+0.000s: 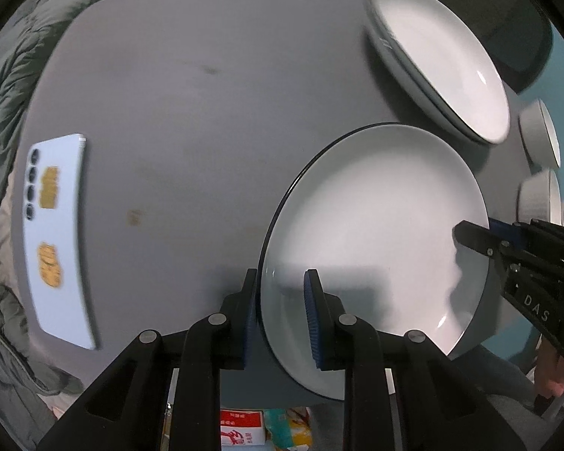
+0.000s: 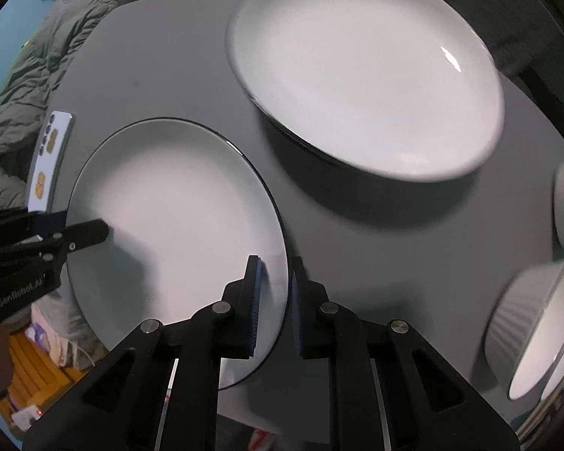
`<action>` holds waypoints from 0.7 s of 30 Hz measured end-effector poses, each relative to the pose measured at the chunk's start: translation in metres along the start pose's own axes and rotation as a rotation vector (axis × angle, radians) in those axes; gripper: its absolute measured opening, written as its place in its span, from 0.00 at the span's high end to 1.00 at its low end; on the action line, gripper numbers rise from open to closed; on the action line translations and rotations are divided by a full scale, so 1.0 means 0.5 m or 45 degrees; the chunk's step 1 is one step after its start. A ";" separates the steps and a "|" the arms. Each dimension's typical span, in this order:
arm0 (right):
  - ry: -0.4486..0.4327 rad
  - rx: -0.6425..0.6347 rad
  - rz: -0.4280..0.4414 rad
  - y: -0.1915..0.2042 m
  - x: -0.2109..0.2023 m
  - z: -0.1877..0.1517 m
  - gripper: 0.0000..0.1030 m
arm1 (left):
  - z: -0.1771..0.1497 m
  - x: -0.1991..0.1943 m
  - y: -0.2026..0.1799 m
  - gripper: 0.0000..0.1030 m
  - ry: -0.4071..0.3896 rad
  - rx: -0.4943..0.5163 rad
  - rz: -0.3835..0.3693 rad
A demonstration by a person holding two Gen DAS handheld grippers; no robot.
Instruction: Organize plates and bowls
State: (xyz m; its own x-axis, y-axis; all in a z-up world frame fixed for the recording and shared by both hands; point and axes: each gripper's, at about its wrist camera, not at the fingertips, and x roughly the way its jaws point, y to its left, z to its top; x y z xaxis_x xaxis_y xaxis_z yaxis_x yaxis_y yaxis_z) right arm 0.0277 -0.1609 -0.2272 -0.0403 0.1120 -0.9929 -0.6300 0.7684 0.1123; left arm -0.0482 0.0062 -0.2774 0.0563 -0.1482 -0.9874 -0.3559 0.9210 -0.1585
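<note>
A white plate with a dark rim (image 1: pixel 372 225) lies at the near edge of the grey table (image 1: pixel 191 112); it also shows in the right wrist view (image 2: pixel 176 218). My left gripper (image 1: pixel 280 282) straddles its left rim, one finger under and one over. My right gripper (image 2: pixel 276 274) straddles the opposite rim and shows in the left wrist view (image 1: pixel 481 233). A stack of white plates (image 1: pixel 440 60) sits behind it, large in the right wrist view (image 2: pixel 364 71). Ribbed white bowls (image 2: pixel 537 323) stand on the right.
A pale blue phone (image 1: pixel 56 233) with yellow stickers lies on the table's left side. A grey puffer jacket (image 2: pixel 37 75) lies beyond the left edge. A dark chair (image 1: pixel 507 18) stands behind the plate stack. Packets (image 1: pixel 244 428) lie on the floor below.
</note>
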 end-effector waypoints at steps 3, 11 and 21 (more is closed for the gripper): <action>0.004 0.042 -0.009 -0.029 -0.007 -0.018 0.86 | -0.005 0.007 -0.036 0.78 0.014 0.018 -0.028; -0.004 0.153 -0.032 -0.086 -0.017 -0.052 0.86 | 0.006 0.022 -0.129 0.78 0.035 0.123 -0.050; -0.076 0.261 0.011 -0.144 -0.035 -0.065 0.87 | 0.030 0.027 -0.115 0.78 0.042 0.214 -0.016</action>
State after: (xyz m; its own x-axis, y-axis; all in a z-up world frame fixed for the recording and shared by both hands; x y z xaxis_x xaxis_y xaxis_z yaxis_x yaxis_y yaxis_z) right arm 0.0485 -0.2385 -0.2192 0.0048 0.1512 -0.9885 -0.4586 0.8787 0.1322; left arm -0.0128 -0.0433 -0.2815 0.0280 -0.1690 -0.9852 -0.1941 0.9659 -0.1712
